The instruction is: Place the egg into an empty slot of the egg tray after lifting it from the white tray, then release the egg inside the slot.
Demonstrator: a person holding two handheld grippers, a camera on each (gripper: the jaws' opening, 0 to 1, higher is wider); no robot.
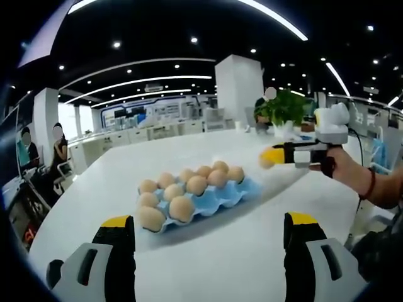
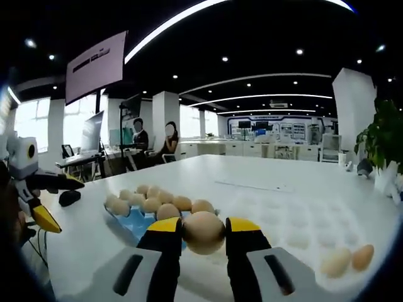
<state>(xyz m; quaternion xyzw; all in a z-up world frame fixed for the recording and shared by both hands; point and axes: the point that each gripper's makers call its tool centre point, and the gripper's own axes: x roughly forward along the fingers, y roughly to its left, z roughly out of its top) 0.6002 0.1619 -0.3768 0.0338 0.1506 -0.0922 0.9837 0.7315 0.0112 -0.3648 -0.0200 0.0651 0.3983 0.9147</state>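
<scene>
My right gripper is shut on a brown egg, held above the table just short of the blue egg tray. Several eggs lie in that tray, and blue slots show at its near side. From the left gripper view the blue egg tray sits mid-table, with the right gripper in a hand hovering to its right. My left gripper is open with nothing between its jaws. It also appears as the left gripper at the left edge. On the right lies the white tray, with two eggs on it.
The long white table stretches away under both trays. A potted plant stands at its far end. Two people sit at desks in the background. A small dark object lies left of the egg tray.
</scene>
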